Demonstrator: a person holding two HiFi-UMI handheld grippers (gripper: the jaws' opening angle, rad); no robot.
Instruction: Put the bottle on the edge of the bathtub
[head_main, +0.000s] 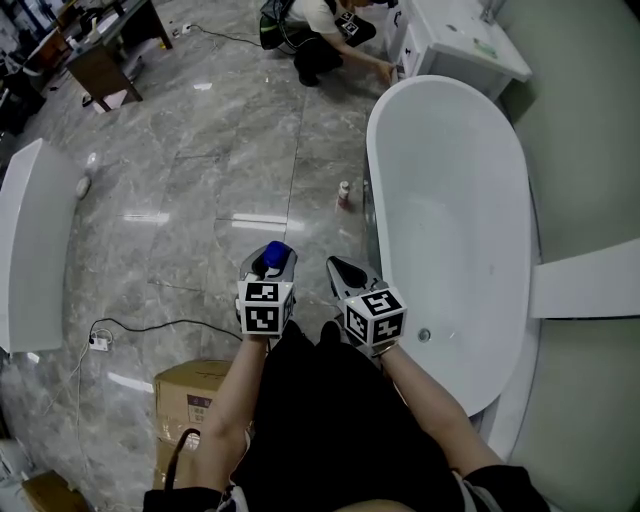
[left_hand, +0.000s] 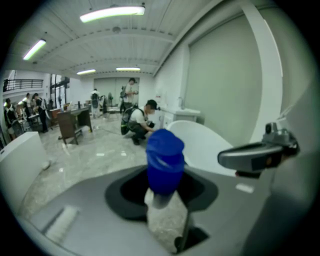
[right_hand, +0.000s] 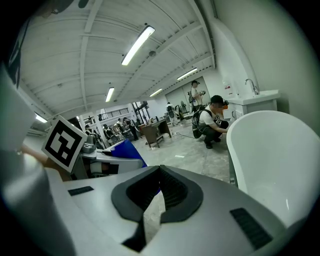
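Note:
My left gripper (head_main: 268, 270) is shut on a bottle with a blue cap (head_main: 274, 254), held above the marble floor just left of the white bathtub (head_main: 372, 170). In the left gripper view the blue cap (left_hand: 164, 159) stands up between the jaws, with the tub (left_hand: 210, 142) beyond it. My right gripper (head_main: 343, 270) hovers beside the tub's near rim, its jaws shut with nothing in them. In the right gripper view its dark pads (right_hand: 170, 190) meet; the left gripper's marker cube (right_hand: 62, 142) and the blue bottle (right_hand: 127, 150) show at left, the tub (right_hand: 270, 155) at right.
A small bottle (head_main: 344, 194) stands on the floor against the tub's outer wall. A person (head_main: 320, 40) crouches by a white vanity (head_main: 450, 45) at the tub's far end. Cardboard boxes (head_main: 190, 395) and a power strip (head_main: 98, 342) lie at lower left, beside a white panel (head_main: 30, 240).

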